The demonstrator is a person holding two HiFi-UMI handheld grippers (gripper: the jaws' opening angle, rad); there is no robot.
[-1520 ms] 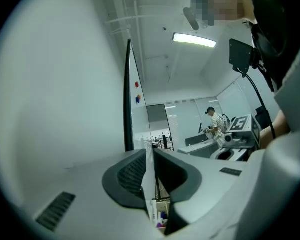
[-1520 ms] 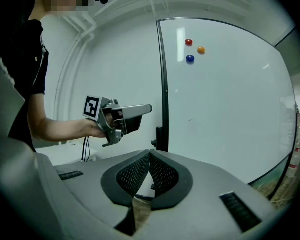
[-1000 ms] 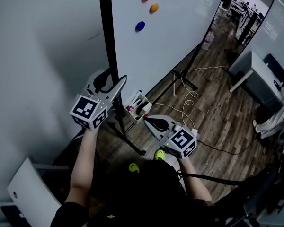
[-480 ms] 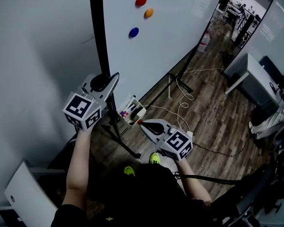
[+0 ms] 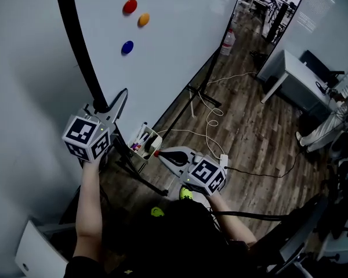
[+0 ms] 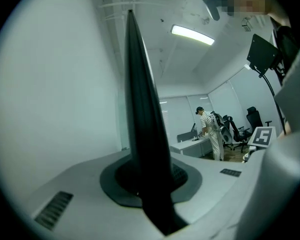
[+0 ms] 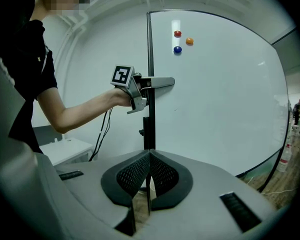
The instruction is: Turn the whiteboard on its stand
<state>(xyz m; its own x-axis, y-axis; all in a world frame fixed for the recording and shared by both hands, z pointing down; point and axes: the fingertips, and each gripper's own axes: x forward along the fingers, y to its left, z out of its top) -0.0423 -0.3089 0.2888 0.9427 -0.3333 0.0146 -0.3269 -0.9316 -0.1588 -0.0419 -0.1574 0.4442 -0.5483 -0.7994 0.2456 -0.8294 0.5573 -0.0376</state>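
The whiteboard (image 5: 180,45) stands on a wheeled stand, with a black frame edge (image 5: 81,51) down its left side. Red, orange and blue magnets (image 5: 130,6) stick near the top. My left gripper (image 5: 109,102) is shut on that black frame edge (image 6: 142,124), which fills the gap between its jaws in the left gripper view. My right gripper (image 5: 158,153) hangs lower, away from the board, shut with nothing in it; its pads (image 7: 140,171) meet. The right gripper view shows the left gripper (image 7: 152,84) clamped on the frame edge (image 7: 149,39).
A small tray with markers (image 5: 142,141) hangs under the board. The stand's black legs (image 5: 145,181) spread over the wood floor, beside white cables (image 5: 214,117). A bottle (image 5: 227,39), a desk (image 5: 290,77) and a person (image 5: 336,112) are at the right.
My left gripper closed on the black frame edge and moved left with it. The board's edge and magnets swung left in the head view. The right gripper dropped slightly.
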